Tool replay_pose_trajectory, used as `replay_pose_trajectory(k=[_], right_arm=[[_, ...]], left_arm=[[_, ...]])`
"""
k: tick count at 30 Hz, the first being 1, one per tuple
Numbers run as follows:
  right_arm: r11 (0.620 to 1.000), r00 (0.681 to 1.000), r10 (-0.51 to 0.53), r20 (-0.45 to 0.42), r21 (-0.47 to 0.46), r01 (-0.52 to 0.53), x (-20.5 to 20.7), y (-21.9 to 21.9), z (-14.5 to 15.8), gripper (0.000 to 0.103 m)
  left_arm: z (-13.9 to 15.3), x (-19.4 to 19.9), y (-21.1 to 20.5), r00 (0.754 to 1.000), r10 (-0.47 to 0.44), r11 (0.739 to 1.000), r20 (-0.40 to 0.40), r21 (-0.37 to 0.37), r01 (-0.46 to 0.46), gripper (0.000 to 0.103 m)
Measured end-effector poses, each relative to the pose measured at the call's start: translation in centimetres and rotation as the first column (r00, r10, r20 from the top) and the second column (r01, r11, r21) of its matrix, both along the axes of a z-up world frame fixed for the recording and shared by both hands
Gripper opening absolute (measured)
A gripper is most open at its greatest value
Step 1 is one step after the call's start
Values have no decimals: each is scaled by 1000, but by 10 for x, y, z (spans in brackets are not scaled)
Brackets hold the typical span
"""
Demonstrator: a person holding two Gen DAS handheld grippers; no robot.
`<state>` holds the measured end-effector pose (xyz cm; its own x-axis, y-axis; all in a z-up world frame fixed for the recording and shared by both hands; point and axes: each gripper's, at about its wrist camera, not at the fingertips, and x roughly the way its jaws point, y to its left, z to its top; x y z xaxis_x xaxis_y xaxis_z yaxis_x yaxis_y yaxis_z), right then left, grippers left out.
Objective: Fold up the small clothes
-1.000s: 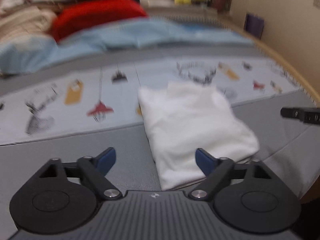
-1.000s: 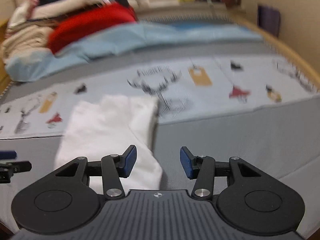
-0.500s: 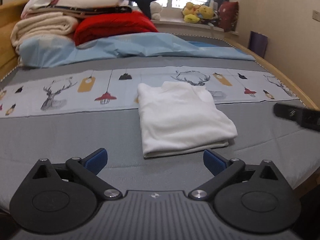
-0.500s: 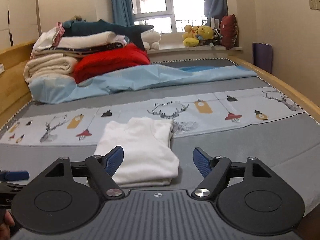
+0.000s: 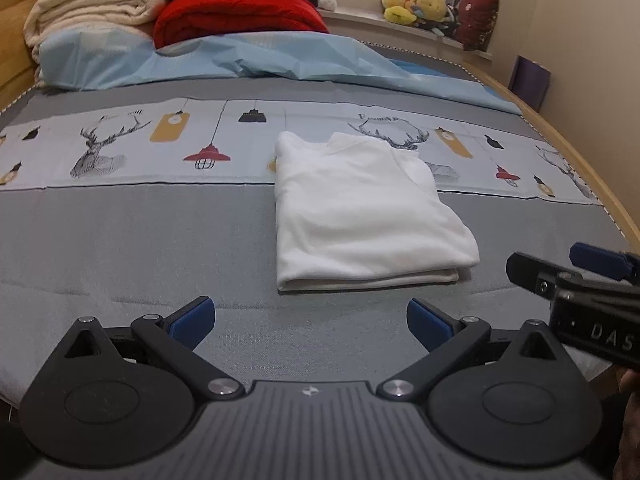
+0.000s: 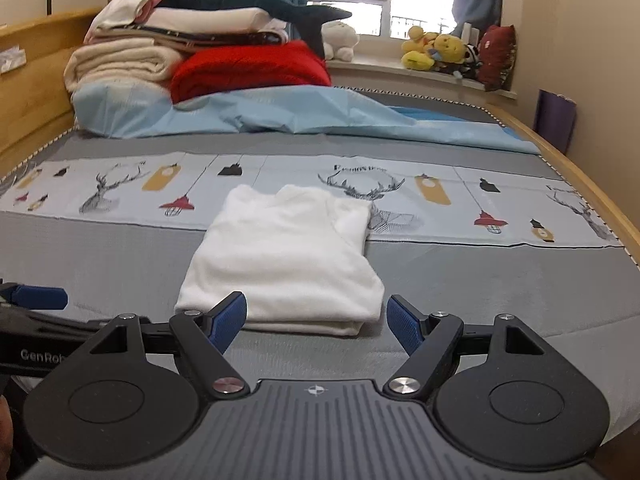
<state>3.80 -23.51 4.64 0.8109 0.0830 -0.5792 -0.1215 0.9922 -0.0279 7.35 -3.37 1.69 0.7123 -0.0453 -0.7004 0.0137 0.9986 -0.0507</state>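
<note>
A small white garment (image 5: pixel 360 216) lies folded in a neat rectangle on the grey bed cover (image 5: pixel 120 240), its far edge over the printed band. In the left wrist view my left gripper (image 5: pixel 310 318) is open, its blue pads wide apart, just short of the garment's near fold, with nothing between them. My right gripper (image 5: pixel 580 280) shows at the right edge there. In the right wrist view the same garment (image 6: pixel 288 256) lies ahead, and my right gripper (image 6: pixel 318 322) is open and empty at its near edge. The left gripper (image 6: pixel 32 304) shows at the far left.
Folded blankets (image 6: pixel 128 64) and a red quilt (image 6: pixel 248 68) are stacked at the bed's head on a light blue sheet (image 6: pixel 320 116). Plush toys (image 6: pixel 436 50) sit on the windowsill. A wooden bed rail (image 6: pixel 580 184) runs along the right, with a purple bag (image 6: pixel 556 120) beyond it.
Both grippers have drawn back from the white garment towards the bed's near edge and their jaws have widened. The garment now lies still and folded, farther ahead of the fingers.
</note>
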Motion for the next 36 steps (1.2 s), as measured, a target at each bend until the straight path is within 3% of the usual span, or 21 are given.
replay_pose_trajectory(k=[5, 36], right_arm=[[1000, 1000, 7, -13, -1, -7, 4, 2, -2, 78], [999, 999, 14, -38, 30, -13, 6, 1, -4, 78]], left_arm=[[-3, 5, 3, 1000, 14, 999, -24, -31, -15, 102], [-4, 5, -1, 999, 11, 1000, -31, -26, -12, 102]])
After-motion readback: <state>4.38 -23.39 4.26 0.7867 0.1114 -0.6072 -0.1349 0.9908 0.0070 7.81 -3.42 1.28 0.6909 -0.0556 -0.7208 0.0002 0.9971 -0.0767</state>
